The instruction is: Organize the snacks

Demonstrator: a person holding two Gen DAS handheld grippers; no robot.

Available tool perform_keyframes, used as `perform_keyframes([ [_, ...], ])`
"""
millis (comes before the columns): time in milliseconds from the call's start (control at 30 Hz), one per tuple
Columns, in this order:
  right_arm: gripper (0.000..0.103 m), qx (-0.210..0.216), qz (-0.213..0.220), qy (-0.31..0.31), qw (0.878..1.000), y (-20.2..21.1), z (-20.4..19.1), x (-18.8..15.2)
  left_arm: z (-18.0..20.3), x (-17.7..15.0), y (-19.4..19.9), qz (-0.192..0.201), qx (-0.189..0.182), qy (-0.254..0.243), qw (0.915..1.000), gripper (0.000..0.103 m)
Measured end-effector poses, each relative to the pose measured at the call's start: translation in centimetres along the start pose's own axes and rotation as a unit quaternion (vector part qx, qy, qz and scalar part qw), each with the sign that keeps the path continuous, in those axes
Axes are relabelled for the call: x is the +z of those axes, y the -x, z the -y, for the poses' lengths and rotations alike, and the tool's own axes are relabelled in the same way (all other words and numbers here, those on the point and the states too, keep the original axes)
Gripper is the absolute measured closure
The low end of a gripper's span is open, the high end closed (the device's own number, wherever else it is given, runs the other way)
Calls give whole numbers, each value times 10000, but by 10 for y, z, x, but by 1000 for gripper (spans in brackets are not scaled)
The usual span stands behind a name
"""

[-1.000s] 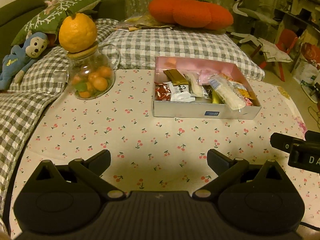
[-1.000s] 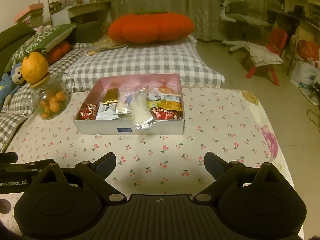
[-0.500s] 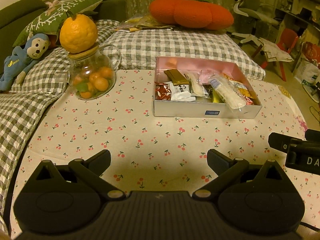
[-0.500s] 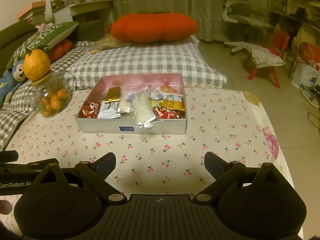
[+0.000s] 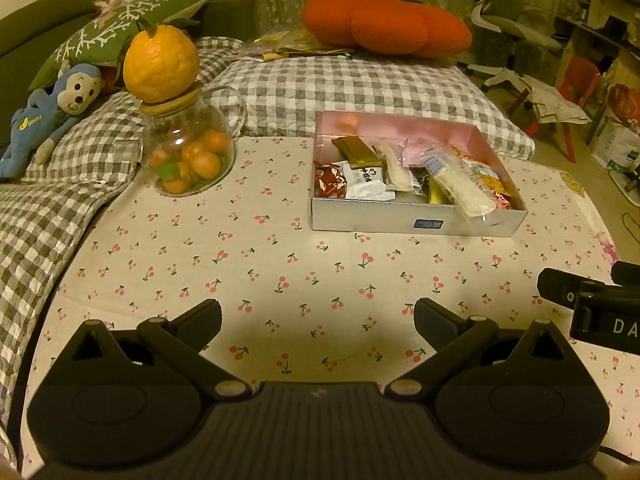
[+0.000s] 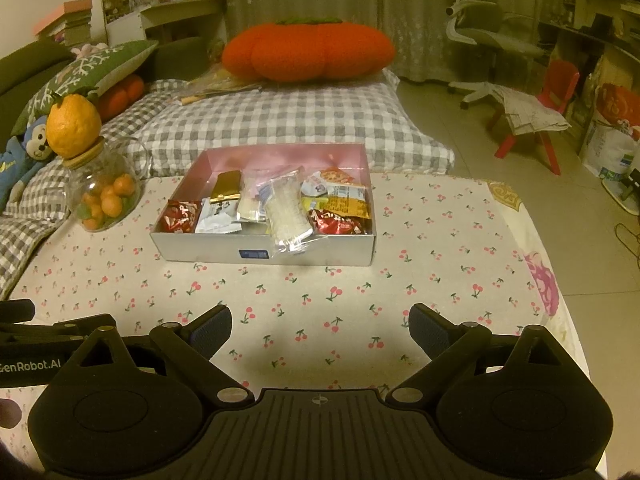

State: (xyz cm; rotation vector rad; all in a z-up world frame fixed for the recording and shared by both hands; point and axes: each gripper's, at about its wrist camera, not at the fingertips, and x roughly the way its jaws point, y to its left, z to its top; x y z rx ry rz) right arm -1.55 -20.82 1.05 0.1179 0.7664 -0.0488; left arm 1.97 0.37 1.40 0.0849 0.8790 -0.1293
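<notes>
A shallow silver box (image 5: 376, 222) (image 6: 208, 250) with a pink inside stands on the cherry-print cloth and holds several wrapped snacks. A clear packet of white crackers (image 5: 456, 188) (image 6: 286, 214) leans over its front wall. Beside it lie a red packet (image 5: 330, 182) (image 6: 180, 216), a white packet (image 5: 366, 184) and a gold bar (image 6: 228, 186). My left gripper (image 5: 318, 316) hangs open over bare cloth, well short of the box. Equally far back, my right gripper (image 6: 320, 322) is open with nothing between its fingers.
A round glass jar (image 5: 186, 152) (image 6: 102, 196) of small oranges, with a big orange fruit on its lid, stands left of the box. Checked cushions (image 5: 340, 84), a blue monkey toy (image 5: 48, 112) and an orange pumpkin pillow (image 6: 308, 52) lie behind. The table edge and floor (image 6: 560, 200) are to the right.
Both grippers have drifted slightly, so the box sits a little higher and closer in the right wrist view. Nothing was grasped or moved.
</notes>
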Motion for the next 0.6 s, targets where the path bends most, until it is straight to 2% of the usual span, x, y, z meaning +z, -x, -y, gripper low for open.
perform_keyframes([
  [600, 6, 1, -25, 16, 10000, -1, -1, -1, 3, -1, 0, -28, -16, -46, 10000, 0],
])
